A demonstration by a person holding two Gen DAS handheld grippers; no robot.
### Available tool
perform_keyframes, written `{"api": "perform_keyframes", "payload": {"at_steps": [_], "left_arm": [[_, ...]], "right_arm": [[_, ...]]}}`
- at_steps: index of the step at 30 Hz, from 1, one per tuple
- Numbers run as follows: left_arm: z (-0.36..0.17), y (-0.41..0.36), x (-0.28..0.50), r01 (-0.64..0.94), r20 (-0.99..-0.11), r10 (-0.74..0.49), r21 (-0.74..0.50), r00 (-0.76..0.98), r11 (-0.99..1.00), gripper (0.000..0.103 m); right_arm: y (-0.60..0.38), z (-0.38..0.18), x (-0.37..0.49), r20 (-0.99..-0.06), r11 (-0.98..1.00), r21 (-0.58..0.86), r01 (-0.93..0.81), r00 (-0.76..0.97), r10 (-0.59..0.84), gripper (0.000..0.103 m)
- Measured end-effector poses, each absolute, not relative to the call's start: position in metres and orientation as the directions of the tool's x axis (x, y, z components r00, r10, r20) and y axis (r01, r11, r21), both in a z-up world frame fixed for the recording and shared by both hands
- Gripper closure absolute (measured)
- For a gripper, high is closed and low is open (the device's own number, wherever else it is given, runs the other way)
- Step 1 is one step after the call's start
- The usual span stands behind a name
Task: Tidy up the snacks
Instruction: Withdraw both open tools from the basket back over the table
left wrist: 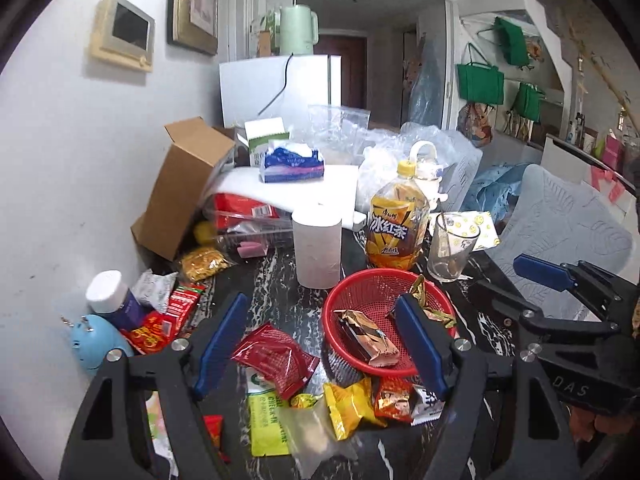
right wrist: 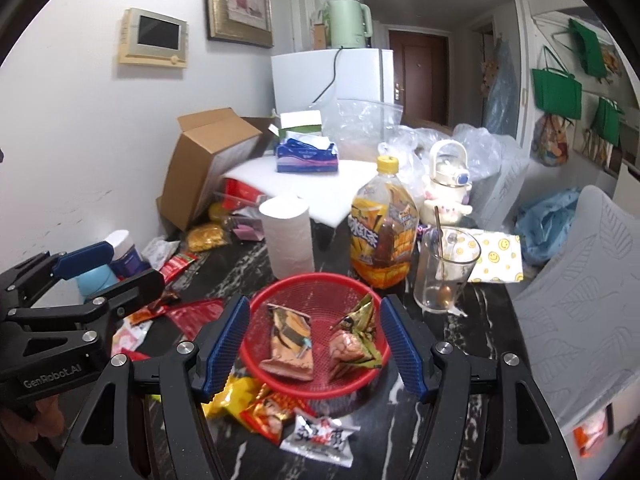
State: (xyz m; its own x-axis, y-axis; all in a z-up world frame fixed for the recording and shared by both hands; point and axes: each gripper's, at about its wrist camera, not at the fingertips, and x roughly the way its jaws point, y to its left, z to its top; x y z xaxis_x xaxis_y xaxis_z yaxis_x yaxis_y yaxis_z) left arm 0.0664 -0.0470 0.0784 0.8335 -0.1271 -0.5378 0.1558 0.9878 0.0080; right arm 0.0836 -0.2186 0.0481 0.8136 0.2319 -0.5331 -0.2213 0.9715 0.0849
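Both released, gripping nothing: left tongs [left wrist: 324, 344] and right tongs [right wrist: 314, 344] above red basket [right wrist: 280, 286] holding two snack packets.

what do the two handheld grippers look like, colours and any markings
Both match: black angular frames with cut-outs and silver bolt heads, each carrying two blue ribbed finger pads. The left gripper shows white "GenRobot.AI" lettering in the right wrist view; the right gripper shows "DAS".

- red basket [right wrist: 316, 292]: plastic mesh
- snack packets [right wrist: 292, 344]: glossy foil
- table [right wrist: 472, 344]: polished black marble look
- glass [right wrist: 444, 268]: clear, smooth
- box [right wrist: 204, 160]: matt cardboard
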Motion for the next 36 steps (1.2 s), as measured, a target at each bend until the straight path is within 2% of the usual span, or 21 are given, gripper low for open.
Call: {"api": "perform_keyframes", "payload": {"at_steps": [11,22,30,36], "left_arm": [[0.07,-0.029,0.024,0.138,-0.55,-0.105,0.019,0.828,0.99,0.027],[0.031,-0.018,-0.003,0.138,-0.609,-0.136,-0.044,0.782,0.989,0.027],[-0.007,-0.022,-0.01,0.118,-0.693,-0.165,-0.115,0.702,0.986,0.027],[-0.031,-0.03,-0.012,0.127,-0.735,-0.152,-0.09,0.661,0.988,0.027]], "right_arm": [[-0.198,0.045,0.044,-0.529,0.963,0.085,-0.255,0.808,0.26,0.032],[-0.197,-0.004,0.01,-0.615,0.967,0.156,-0.201,0.747,0.254,0.032],[-0.2,-0.043,-0.007,-0.68,0.96,0.213,-0.181,0.678,0.279,0.032],[-0.206,-0.068,-0.014,-0.721,0.959,0.242,-0.15,0.633,0.281,0.032]]}}
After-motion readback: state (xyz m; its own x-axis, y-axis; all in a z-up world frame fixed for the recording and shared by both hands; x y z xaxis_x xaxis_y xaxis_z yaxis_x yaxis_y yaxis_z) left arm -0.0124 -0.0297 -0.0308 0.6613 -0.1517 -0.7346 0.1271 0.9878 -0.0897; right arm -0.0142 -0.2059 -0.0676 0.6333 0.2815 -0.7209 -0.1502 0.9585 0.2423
